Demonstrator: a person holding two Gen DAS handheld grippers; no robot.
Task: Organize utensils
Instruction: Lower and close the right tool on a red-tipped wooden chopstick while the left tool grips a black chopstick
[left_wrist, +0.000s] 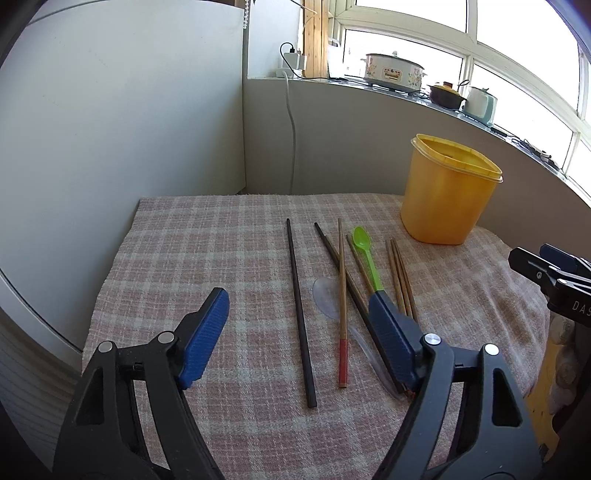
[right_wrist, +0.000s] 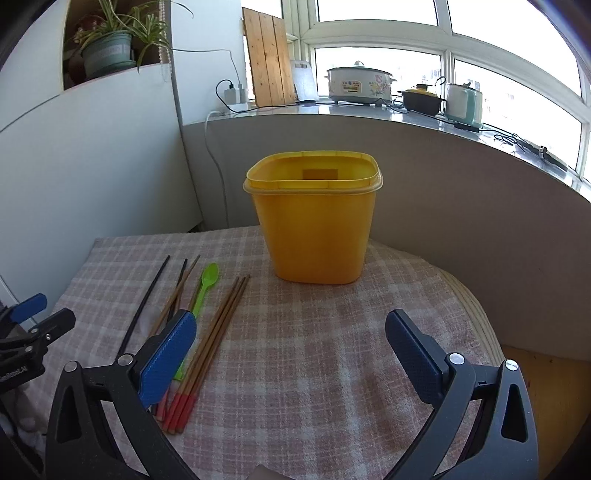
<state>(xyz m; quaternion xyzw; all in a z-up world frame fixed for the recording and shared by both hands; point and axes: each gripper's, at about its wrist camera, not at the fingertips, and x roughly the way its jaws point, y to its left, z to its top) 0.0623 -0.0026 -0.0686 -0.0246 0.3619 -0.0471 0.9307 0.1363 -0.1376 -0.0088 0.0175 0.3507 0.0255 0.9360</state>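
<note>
Chopsticks (left_wrist: 300, 314), a green plastic spoon (left_wrist: 364, 254) and a clear spoon (left_wrist: 325, 295) lie side by side on the checked cloth (left_wrist: 207, 258) near the upright yellow tub (right_wrist: 314, 221), with the left gripper (left_wrist: 299, 314) and right gripper (right_wrist: 291, 332) both wide open above them, holding nothing.

I see the utensils lying flat on the plaid cloth (left_wrist: 207, 258), handles toward its near edge. A black chopstick (left_wrist: 300, 314) lies apart on the left; beside it a second dark chopstick (left_wrist: 334, 254) crosses a red-tipped wooden chopstick (left_wrist: 342, 295) over a clear spoon (left_wrist: 325, 295). The green spoon (right_wrist: 205, 284) and a wooden bundle (right_wrist: 218, 332) follow rightward. The open yellow bin (right_wrist: 314, 229) stands upright by the far right corner.
</note>
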